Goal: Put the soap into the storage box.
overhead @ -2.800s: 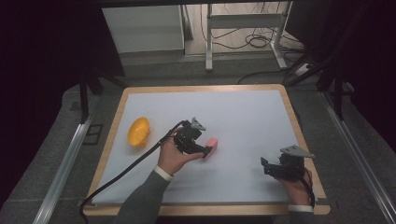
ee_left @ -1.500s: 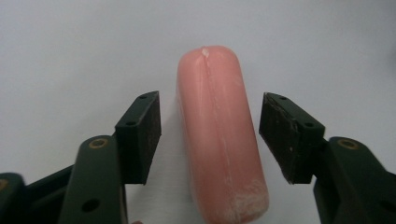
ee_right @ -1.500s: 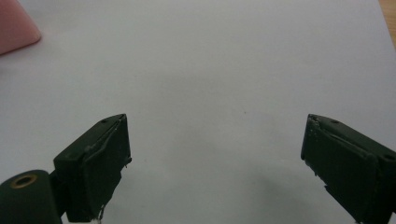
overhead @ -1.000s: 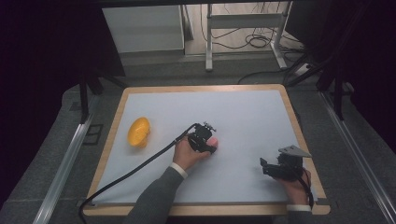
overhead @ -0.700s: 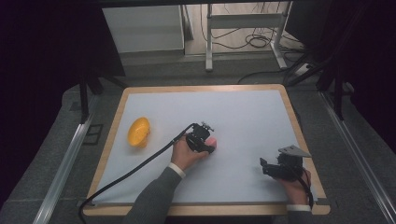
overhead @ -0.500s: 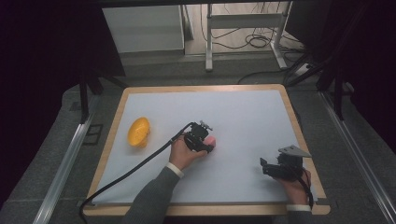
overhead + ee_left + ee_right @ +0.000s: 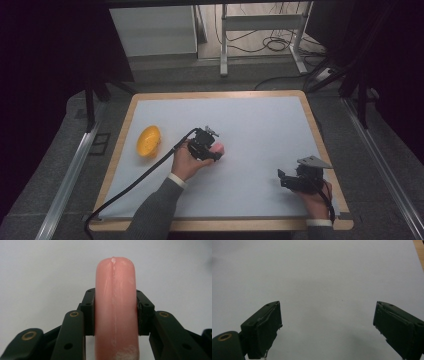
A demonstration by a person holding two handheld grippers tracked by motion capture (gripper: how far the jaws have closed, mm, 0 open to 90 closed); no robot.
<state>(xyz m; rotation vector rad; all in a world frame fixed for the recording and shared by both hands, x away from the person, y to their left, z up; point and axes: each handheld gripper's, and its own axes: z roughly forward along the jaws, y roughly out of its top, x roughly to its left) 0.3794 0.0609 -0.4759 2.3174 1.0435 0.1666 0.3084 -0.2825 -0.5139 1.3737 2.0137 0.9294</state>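
Since the earlier frame, the left gripper [image 7: 216,151] is drifting slightly toward nine o'clock across the white table [image 7: 260,120], carrying a pink sausage [image 7: 219,148] near the table's centre. In the left gripper view, its jaws are clamping the pink sausage [image 7: 116,312] around the middle, its rounded tip sticking out ahead. The right gripper [image 7: 284,180] is resting at four o'clock, jaws standing wide apart over bare surface. The smooth, rounded sausage is likely to slip or swivel between the narrow pads if the hand tilts. The yellow bowl [image 7: 148,140] is waiting at nine o'clock.
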